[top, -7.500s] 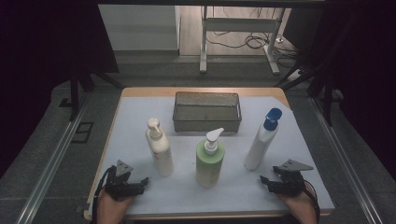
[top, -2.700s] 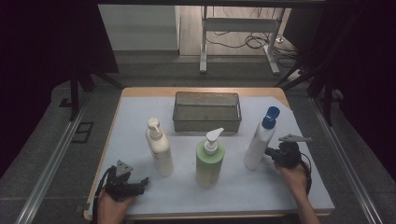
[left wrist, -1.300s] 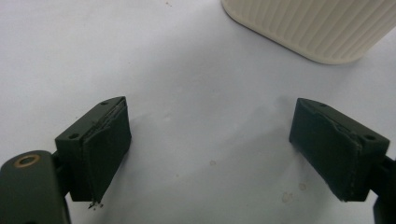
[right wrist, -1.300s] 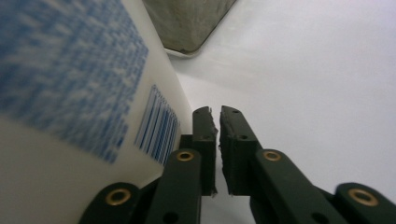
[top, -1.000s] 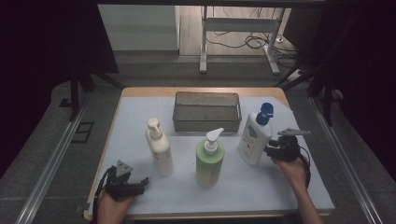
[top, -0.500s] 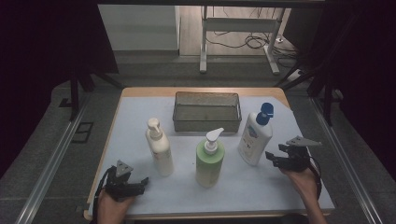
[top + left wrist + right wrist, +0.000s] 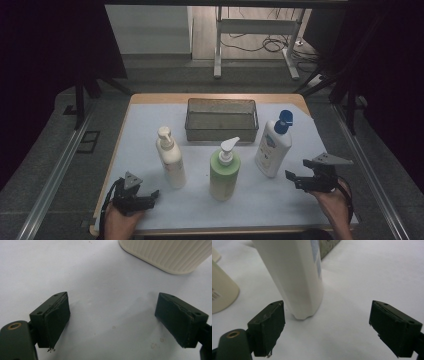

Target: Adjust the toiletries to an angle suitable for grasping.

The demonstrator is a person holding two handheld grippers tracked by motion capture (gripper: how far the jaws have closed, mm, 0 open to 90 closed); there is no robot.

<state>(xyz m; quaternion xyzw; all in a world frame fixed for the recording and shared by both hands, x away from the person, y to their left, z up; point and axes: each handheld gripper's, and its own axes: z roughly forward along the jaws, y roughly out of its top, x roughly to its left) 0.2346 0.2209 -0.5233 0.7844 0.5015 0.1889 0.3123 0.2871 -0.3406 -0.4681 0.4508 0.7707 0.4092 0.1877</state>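
Observation:
Three bottles stand on the white table sheet [image 7: 280,200]: a cream pump bottle [image 7: 170,160] at the left, a green pump bottle [image 7: 224,171] in the middle, and a white bottle with a blue cap [image 7: 273,144] at the right. My right gripper [image 7: 294,179] is open, low at the front right, a short way from the white bottle [image 7: 297,277], which stands ahead between its jaws and nearer the left one. At the front left my left gripper [image 7: 154,195] is open over bare sheet, with the cream bottle's base [image 7: 170,253] just ahead.
A dark mesh basket [image 7: 222,120] stands empty at the back middle of the table. The wooden table edge [image 7: 215,97] runs behind it. Metal rails [image 7: 60,165] flank the table on both sides. Bare sheet lies along the front edge between my two hands.
My right gripper reached the white blue-capped bottle, shifted it left toward the basket, let go and drew back to the front right. The left gripper stayed put.

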